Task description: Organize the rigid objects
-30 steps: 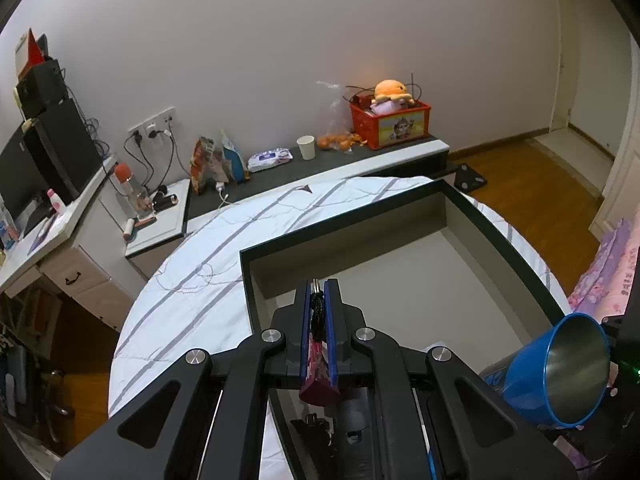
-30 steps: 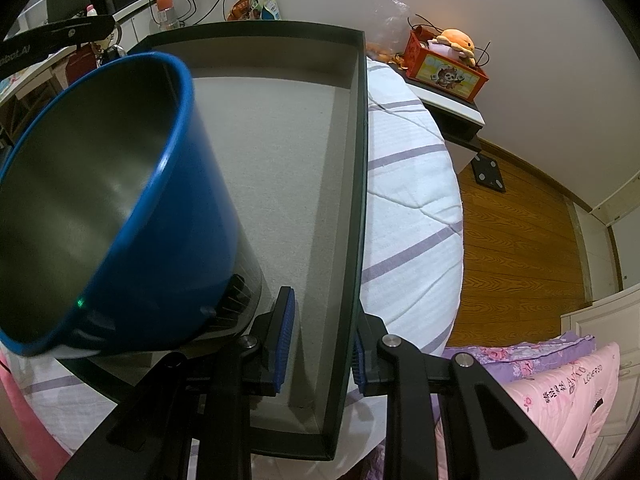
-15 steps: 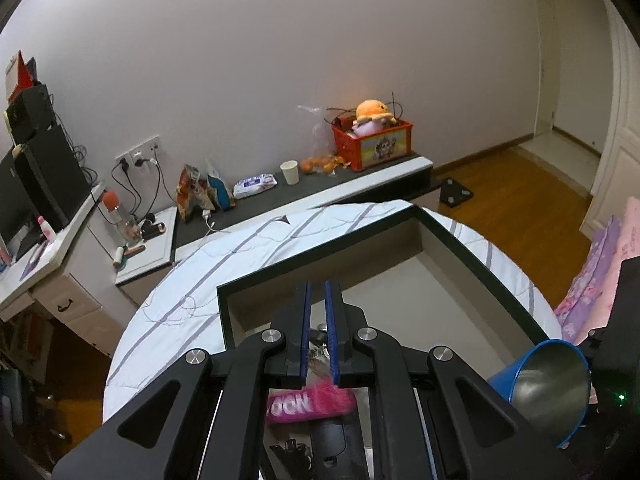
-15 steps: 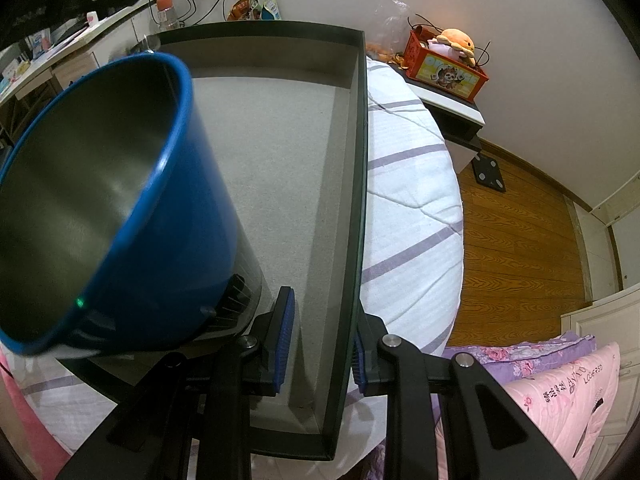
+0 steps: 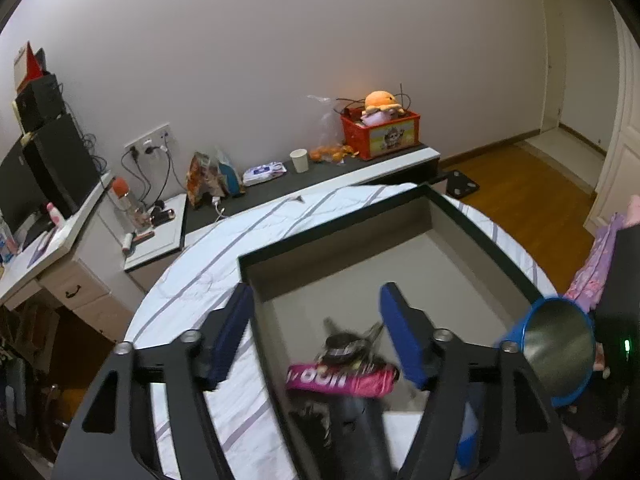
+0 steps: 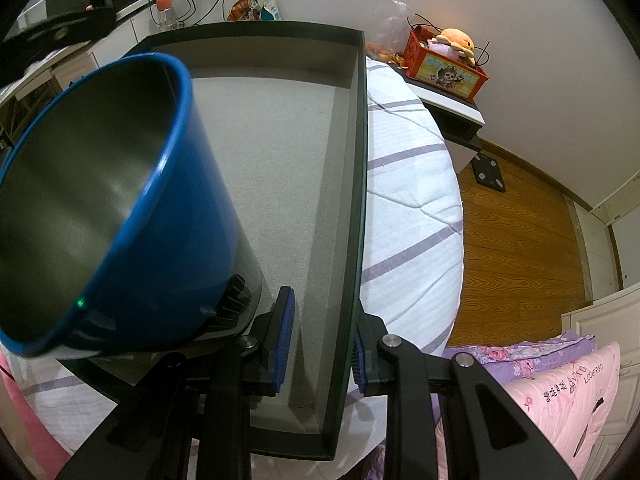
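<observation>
Left gripper [image 5: 316, 328] just opened – pink tag [image 5: 340, 378] dropped, blurred; right gripper [image 6: 320, 336] clamps tray wall [image 6: 352, 240].

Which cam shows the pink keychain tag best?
Left wrist. The pink tag with its keys lies in the tray, between the open left gripper fingers, whose jaws have just been opening. The right wrist view shows nothing of it.

Sitting at upper right of the left wrist view: red crate [image 5: 381, 134] with orange plush toy [image 5: 381, 101] inside. Standing left of it: paper cup [image 5: 299, 160], pack of wipes [image 5: 265, 170], snack bags [image 5: 210, 178]. Hanging from wall socket [image 5: 150, 144]: cables. Showing at right of both views: wooden floor [image 6: 520, 232]. Lying at lower right of the right wrist view: pink pillow [image 6: 560, 396].
</observation>
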